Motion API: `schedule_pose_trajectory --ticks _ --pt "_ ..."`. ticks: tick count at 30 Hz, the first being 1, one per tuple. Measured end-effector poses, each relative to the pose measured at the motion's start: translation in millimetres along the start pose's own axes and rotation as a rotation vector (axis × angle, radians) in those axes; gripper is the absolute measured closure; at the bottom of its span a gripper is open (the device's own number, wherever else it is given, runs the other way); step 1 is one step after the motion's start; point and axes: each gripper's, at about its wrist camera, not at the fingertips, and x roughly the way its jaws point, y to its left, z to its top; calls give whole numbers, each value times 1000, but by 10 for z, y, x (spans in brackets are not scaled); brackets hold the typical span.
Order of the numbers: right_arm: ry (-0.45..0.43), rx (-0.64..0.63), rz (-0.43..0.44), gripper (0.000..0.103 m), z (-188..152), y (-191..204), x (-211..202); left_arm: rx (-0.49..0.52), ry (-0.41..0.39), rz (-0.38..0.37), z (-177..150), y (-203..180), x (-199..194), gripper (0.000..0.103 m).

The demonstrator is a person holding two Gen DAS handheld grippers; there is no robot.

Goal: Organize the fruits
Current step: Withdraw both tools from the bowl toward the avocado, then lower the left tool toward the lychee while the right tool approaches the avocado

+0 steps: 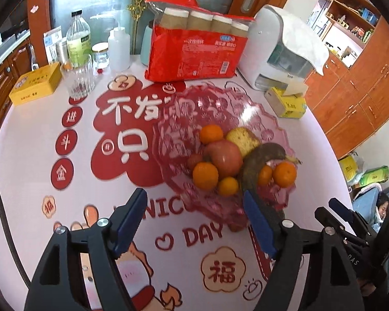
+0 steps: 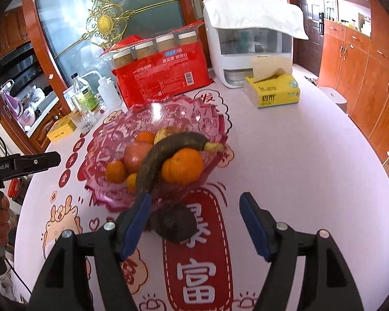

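1. Black and blue, the left claw is spread wide with nothing between its pads, low over the table.
2. Black too, the right claw is spread wide with nothing between its pads. A dark round fruit lies on the table just past its left finger, at the foot of the bowl.
3. The pink bowl sits at about 12 o'clock from the left claw and 11 o'clock from the right one.
4. In the bowl lie small oranges, a red apple, a yellow-brown fruit and a dark brown banana. The banana leans over a big orange, and its lower end hangs over the near rim.
5. Behind the bowl stands a red pack at 12 o'clock.
6. A yellow tissue box sits at 1 o'clock from the right claw, with a white machine behind it.
7. A glass, a bottle and a yellow tin stand far off at 10 o'clock from the left claw.
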Motion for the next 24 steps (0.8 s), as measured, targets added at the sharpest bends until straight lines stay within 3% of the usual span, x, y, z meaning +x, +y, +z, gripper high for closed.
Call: schedule_pose_trajectory --ticks 13,24 --pt "31 -56 30 32 -282 8 -111 -50 69 9 -492 -41 97 20" --pt "21 -140 38 32 -289 -60 -96 -67 105 26 -803 -197 292 18"
